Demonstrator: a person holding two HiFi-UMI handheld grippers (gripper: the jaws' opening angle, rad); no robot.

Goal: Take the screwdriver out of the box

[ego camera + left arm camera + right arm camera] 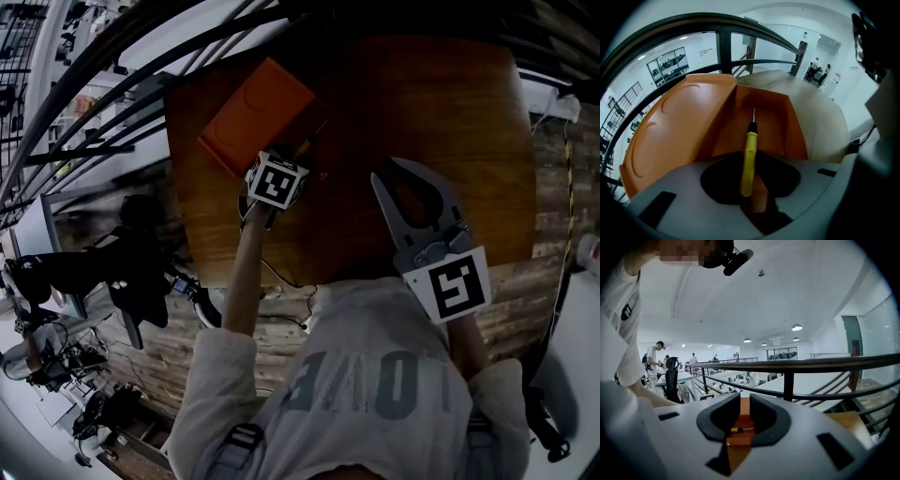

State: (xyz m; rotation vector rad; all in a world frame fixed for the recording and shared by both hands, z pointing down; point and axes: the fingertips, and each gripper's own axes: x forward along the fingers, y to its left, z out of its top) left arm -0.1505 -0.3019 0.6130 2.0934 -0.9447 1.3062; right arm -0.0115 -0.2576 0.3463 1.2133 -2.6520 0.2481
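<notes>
Left gripper view, slim screwdriver [749, 159], orange box [689, 126]

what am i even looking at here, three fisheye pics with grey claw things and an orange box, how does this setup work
There is no robot here. A person holds a two-jaw gripper in each hand. The head view comes from a camera on the person's head, looking steeply down. The two gripper views come from cameras riding on each gripper, looking along its jaws. The cubes with square markers are part of the grippers.

On the wooden table sits an open orange box. The left gripper reaches down into it, with its jaws closed on the yellow handle of a screwdriver whose tip points further into the box. The right gripper hovers over the table, its jaws slightly apart and holding nothing. The box and screwdriver show through its gap only in the distance.
</notes>
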